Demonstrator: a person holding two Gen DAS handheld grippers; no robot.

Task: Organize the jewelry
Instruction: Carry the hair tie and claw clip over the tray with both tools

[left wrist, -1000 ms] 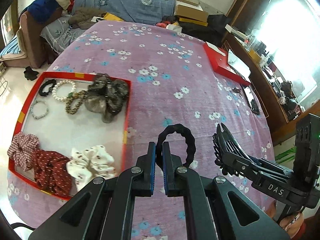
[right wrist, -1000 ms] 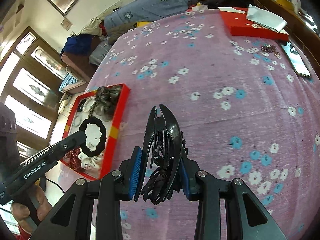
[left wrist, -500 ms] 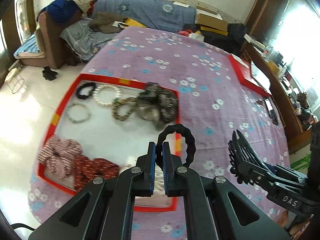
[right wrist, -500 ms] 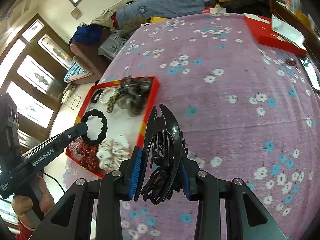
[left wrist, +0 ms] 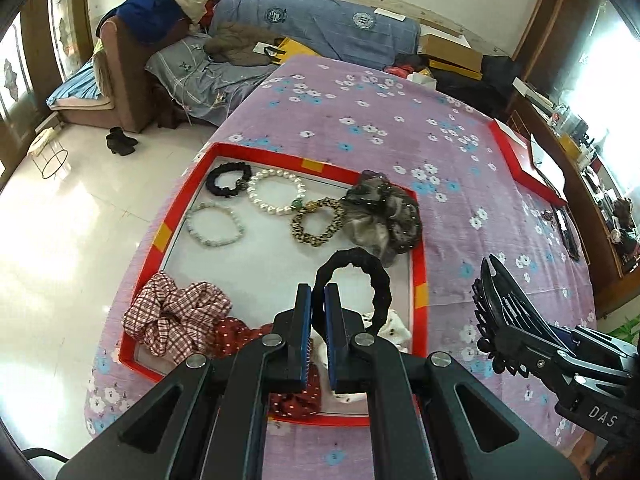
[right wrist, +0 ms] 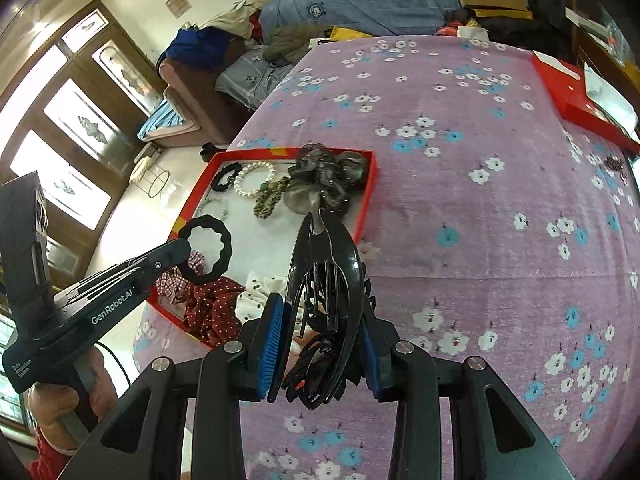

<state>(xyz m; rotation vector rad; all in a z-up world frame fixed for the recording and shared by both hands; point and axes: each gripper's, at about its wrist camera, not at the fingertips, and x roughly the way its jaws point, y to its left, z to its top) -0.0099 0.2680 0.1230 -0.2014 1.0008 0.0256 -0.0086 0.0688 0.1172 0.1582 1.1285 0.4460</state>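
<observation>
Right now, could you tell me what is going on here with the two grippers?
A person is sorting hair accessories on a purple floral bedspread. The left gripper is shut on a black scalloped hair tie, above the red-rimmed tray of scrunchies and bead bracelets. The right gripper is clamped on a large black hair claw clip, beside that tray.

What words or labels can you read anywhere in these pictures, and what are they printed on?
"GenRobot.AI": side of the left gripper.
"DAS": side of the right gripper.
Small print on the left gripper's handle: too small to read.
Round emblems on the blue quilt: too blurred to read.
</observation>
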